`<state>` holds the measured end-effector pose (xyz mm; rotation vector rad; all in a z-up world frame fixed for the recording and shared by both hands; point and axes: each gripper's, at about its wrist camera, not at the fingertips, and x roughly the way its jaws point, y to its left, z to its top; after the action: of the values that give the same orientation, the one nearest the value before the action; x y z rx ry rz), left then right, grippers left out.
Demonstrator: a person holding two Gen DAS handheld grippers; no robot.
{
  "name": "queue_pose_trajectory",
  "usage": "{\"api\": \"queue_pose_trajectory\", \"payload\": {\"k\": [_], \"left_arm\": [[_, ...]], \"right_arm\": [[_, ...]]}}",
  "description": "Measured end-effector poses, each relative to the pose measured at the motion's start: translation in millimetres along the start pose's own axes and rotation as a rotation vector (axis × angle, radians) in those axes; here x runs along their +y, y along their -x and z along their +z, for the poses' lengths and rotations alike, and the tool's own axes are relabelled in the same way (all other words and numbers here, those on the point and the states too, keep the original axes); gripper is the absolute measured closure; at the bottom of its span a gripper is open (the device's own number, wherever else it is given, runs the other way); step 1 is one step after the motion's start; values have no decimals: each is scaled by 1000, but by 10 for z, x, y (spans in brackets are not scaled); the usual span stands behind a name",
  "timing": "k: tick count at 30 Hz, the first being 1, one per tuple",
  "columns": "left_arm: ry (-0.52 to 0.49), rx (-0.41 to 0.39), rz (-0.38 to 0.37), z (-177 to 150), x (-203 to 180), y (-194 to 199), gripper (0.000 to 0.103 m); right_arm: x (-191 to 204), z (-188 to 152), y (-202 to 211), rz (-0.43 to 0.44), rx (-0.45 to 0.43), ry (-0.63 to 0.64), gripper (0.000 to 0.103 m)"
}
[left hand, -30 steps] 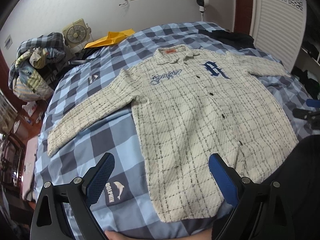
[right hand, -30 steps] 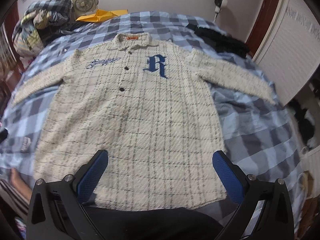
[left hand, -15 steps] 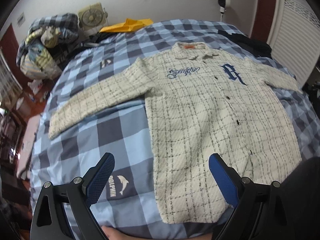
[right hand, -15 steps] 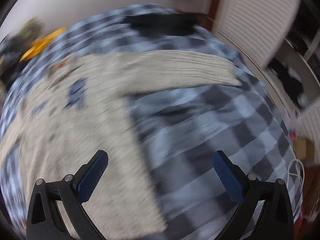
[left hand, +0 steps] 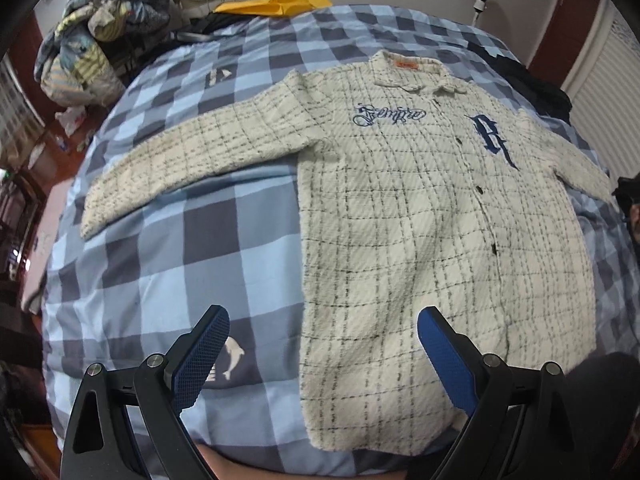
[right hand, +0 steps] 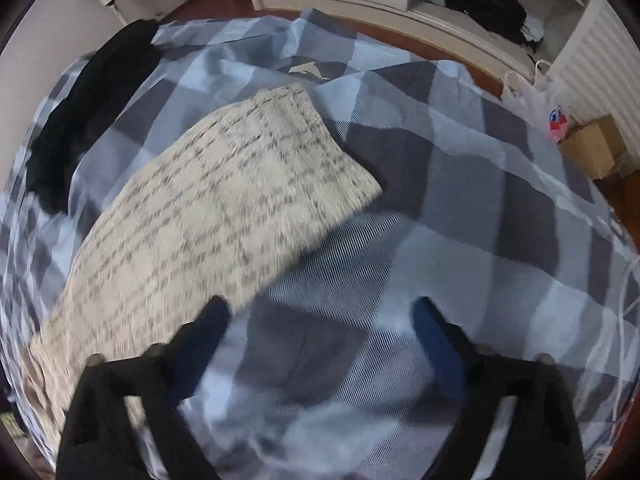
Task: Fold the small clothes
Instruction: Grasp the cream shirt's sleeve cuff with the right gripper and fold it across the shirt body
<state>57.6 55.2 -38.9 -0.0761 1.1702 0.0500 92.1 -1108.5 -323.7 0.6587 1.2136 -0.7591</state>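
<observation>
While the shirt lies flat and face up across the bed, its long axis runs from the hem at the near edge to the collar toward the far edge, sleeves spread sideways. The left gripper hovers wide and empty above the hem's left corner; the right gripper, closing with nothing between its jaws, hangs beside the right sleeve.

The right gripper hung over the checked bedspread, its jaws closing with nothing between them. The cream plaid sleeve (blurred) lay just beside the left finger; a black garment lay beyond.
</observation>
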Motion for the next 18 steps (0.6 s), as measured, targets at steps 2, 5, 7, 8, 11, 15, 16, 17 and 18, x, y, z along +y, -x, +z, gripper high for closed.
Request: {"api": "queue_pose_trajectory", "payload": {"k": [2,5,7,8,11,15,16,17,18], "left_arm": [[4,12,0,16,-4,-45,7],[10,39,3,39,-3,-112,7],[19,50,-11,52,7,-137,7],[22,59,-17,57,4,-149,7],[14,75,-25,62,-24,-176,7],[-7,57,-12,61,-68,-138,7],[-9,54,-9,57,-70,-131,7],[-9,52,-9,56,-70,-119,7],[-7,50,-12,57,-62,-109,7]], "right_arm": [[104,57,-19,15,-11,-15,19],[236,131,-39,-28,-32,-10,19],[309,139,-14,-48,-31,-6,19],[349,145,-1,-49,-34,-10,19],[425,167,103,-31,-90,-32,27],[777,81,279,-64,-136,58,80],[855,41,355,-84,-164,77,83],[1053,-66,527,-100,-197,93,87],[1239,-186,756,-100,-246,98,88]]}}
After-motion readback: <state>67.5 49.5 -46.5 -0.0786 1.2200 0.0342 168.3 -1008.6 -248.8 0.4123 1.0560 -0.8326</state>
